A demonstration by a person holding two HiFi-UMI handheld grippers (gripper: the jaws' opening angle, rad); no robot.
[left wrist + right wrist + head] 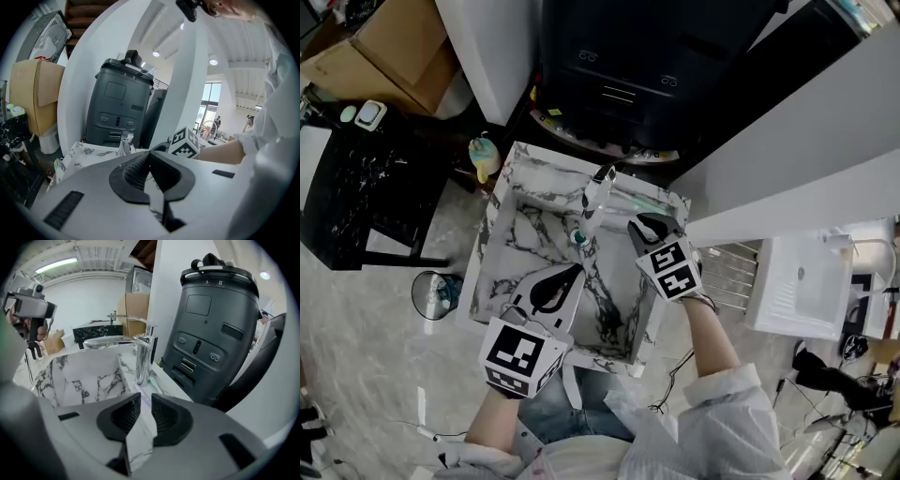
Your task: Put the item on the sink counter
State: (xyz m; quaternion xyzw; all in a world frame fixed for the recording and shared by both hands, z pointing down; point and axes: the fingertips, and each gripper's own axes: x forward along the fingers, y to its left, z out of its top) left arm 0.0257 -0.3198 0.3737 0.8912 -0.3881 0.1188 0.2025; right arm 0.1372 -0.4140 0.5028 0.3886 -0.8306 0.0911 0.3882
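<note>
A white marble sink (502,202) with grey veins has a chrome faucet (595,197) at its back edge. A thin pale green and lilac item (146,397) lies flat on the sink's back counter just right of the faucet (142,359), and is also seen as a pale streak (633,201). My right gripper (146,401) hangs directly over it, open, with a narrow gap between the pads and nothing pressed. It (643,223) sits at the back right corner. My left gripper (568,277) hovers over the basin's front, its tips (149,161) shut and empty.
A tall dark grey machine (619,75) stands right behind the sink. A black marble table (356,178) and cardboard box (384,47) are at left, a round mirror (436,293) lies on the floor, and a white basin (802,286) is at right.
</note>
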